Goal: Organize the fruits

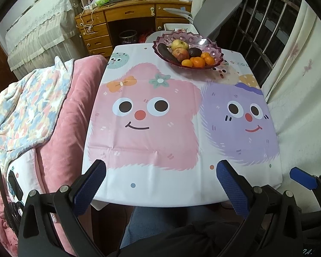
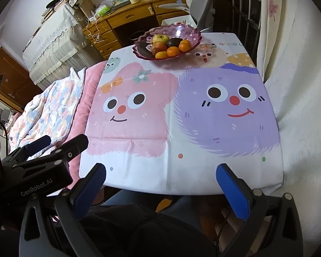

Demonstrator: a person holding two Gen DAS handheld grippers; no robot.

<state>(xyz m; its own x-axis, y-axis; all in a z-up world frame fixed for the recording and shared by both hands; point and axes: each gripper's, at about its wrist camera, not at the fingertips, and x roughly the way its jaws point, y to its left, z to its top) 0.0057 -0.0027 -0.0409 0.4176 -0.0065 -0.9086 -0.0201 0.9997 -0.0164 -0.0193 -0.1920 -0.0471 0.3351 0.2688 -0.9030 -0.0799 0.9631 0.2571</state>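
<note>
A purple glass fruit bowl (image 1: pixel 216 53) (image 2: pixel 188 32) stands at the far end of the table. It holds oranges (image 1: pixel 198 62) (image 2: pixel 173 51), apples (image 1: pixel 179 54) (image 2: pixel 160 38), an avocado (image 1: pixel 195 52) (image 2: pixel 175 41) and a dark long fruit (image 1: pixel 167 52). My left gripper (image 1: pixel 160 184) hangs open over the near table edge, nothing between its fingers. My right gripper (image 2: pixel 160 184) is open too, at the near edge, empty. Both are far from the bowl. The left gripper's body (image 2: pixel 38 160) shows at the left of the right wrist view.
The table wears a cartoon tablecloth (image 1: pixel 152 115) (image 2: pixel 182 111). A pink blanket (image 1: pixel 60 115) lies on the left, curtains (image 1: pixel 299 85) on the right. Beyond stand a grey chair (image 1: pixel 214 10) and a wooden desk (image 1: pixel 122 15). A person's legs (image 1: pixel 156 220) are below the near edge.
</note>
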